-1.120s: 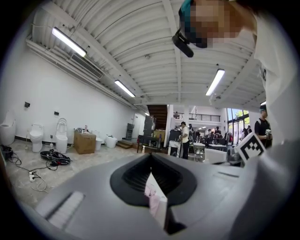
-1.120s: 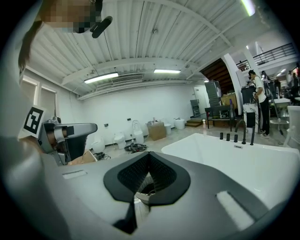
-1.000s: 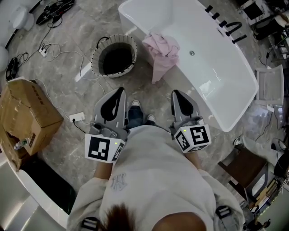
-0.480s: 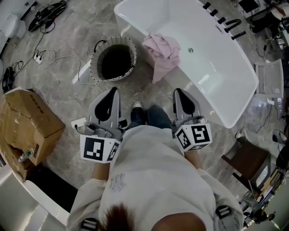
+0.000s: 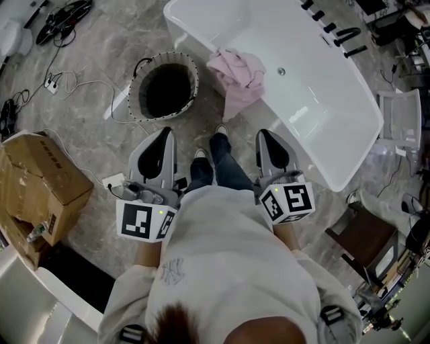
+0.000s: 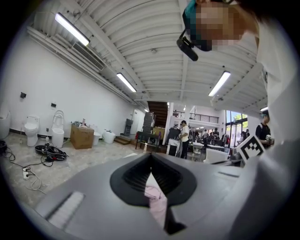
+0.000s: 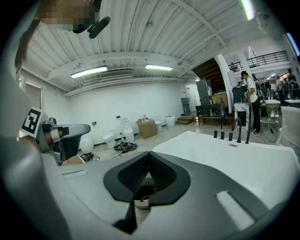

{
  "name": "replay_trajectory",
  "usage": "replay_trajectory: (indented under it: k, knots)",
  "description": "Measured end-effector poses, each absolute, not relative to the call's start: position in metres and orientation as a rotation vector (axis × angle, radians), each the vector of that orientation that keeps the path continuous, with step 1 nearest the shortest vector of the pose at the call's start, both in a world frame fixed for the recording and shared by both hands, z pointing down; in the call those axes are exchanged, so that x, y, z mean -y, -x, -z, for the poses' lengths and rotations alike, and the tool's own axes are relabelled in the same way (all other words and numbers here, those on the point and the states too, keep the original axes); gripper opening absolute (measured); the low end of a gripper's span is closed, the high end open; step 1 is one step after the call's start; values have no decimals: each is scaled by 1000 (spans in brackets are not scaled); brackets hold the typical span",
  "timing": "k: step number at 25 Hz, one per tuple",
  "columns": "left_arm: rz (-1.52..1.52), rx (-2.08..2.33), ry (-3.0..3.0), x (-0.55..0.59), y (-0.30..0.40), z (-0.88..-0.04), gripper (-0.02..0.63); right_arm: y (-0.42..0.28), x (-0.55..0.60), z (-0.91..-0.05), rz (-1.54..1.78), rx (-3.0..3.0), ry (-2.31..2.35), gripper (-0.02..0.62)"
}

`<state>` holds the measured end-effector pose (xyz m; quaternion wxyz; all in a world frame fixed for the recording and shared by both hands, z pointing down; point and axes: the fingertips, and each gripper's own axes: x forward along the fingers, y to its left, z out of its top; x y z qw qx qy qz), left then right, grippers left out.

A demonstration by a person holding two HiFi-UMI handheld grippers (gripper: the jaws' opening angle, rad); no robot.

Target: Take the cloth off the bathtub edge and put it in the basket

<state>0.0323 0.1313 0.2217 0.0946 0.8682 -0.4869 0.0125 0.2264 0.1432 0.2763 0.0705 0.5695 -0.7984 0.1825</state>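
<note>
A pink cloth hangs crumpled over the near edge of the white bathtub. To its left on the floor stands a round basket with a dark inside. My left gripper points at the basket from just short of it, jaws together and holding nothing. My right gripper points at the tub edge to the right of the cloth, also shut and holding nothing. In the left gripper view the cloth shows through the gap behind the closed tips of the left gripper. The right gripper view has the tub at right.
A cardboard box sits at the left, with a power strip and cables on the marble floor. Black taps stand on the tub's far rim. The person's shoes are between the grippers. A brown seat stands at right.
The person has stepped toward the tub, one foot now forward. Both grippers have come a little closer to the basket and the cloth. Their jaws have stayed together.
</note>
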Motion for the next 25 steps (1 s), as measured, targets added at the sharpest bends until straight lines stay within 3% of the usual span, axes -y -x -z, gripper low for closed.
replay_trajectory:
  k: [25]
  knots:
    - [-44,1597,-2523,-1,-113,-213,14,-317,3,-278,-543,2480,-1613,0]
